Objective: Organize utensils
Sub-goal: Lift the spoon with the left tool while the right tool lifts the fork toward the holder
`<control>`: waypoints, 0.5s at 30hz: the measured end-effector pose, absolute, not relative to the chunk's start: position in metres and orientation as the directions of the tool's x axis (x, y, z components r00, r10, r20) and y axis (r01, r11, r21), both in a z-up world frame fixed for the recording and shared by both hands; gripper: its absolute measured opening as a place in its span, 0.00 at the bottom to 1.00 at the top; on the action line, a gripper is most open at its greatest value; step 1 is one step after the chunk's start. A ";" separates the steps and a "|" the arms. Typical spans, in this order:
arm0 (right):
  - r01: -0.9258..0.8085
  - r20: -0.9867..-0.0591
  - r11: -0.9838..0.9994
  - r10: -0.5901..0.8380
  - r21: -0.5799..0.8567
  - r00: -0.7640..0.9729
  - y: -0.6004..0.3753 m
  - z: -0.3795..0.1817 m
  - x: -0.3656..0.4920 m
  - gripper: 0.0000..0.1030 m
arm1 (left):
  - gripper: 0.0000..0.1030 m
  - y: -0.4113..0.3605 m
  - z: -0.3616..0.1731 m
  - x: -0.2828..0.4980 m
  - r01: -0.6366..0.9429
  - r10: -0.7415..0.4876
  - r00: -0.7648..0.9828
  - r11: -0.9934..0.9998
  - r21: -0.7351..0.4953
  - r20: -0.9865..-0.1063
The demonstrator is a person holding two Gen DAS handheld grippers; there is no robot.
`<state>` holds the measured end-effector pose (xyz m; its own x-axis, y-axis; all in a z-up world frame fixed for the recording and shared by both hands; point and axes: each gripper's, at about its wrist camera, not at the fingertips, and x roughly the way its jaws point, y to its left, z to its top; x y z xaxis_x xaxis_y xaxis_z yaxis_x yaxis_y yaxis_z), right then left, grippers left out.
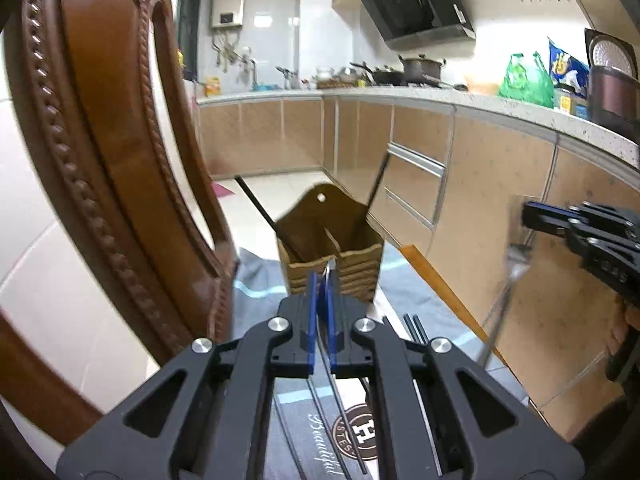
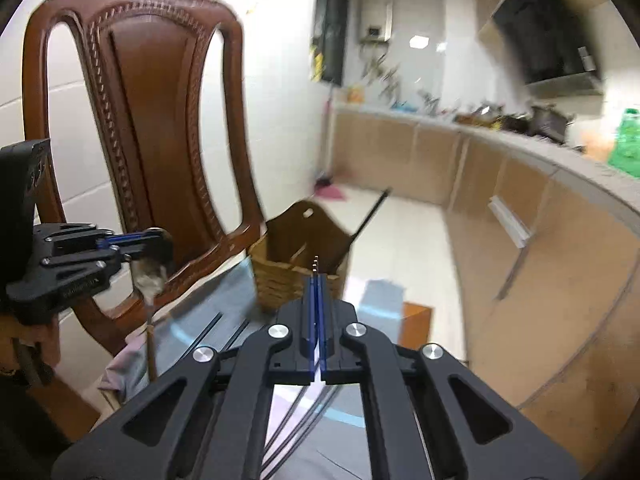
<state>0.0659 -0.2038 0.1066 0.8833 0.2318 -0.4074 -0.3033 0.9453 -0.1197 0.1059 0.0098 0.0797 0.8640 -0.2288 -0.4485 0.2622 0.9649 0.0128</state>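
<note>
A brown two-compartment utensil holder (image 1: 332,252) stands on the table ahead, also in the right wrist view (image 2: 298,268). Two black chopsticks (image 1: 264,216) lean in it. My left gripper (image 1: 322,280) is shut on a metal spoon (image 2: 150,276), bowl up, handle hanging down; it appears at the left of the right wrist view (image 2: 132,240). My right gripper (image 2: 317,284) is shut on a metal fork, its tines (image 2: 316,262) poking out above the holder's front rim. In the left wrist view the right gripper (image 1: 528,216) holds the fork (image 1: 508,280) with the handle hanging down.
A carved wooden chair (image 1: 100,140) stands close at the left, also in the right wrist view (image 2: 160,120). Loose black chopsticks (image 1: 416,328) lie on the grey table mat (image 1: 260,280). Kitchen cabinets (image 1: 460,184) run along the right. The table's wooden edge (image 1: 440,280) is on the right.
</note>
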 end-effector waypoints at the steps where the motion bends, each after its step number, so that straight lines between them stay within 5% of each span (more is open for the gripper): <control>1: -0.286 -0.388 0.951 0.221 -0.119 0.895 -0.209 0.107 0.058 0.02 | 0.04 0.011 0.082 0.103 0.256 -0.224 0.869 0.967 0.014 -0.441; 15: -0.185 -0.365 0.975 0.129 -0.124 0.922 -0.230 0.095 0.044 0.02 | 0.04 0.002 0.080 0.103 0.248 -0.226 0.863 0.969 -0.011 -0.451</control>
<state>0.0443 -0.2303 0.0946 0.9219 0.1290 -0.3653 -0.1854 0.9749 -0.1236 0.1031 0.0022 0.0802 0.8633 -0.2259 -0.4512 0.2478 0.9688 -0.0110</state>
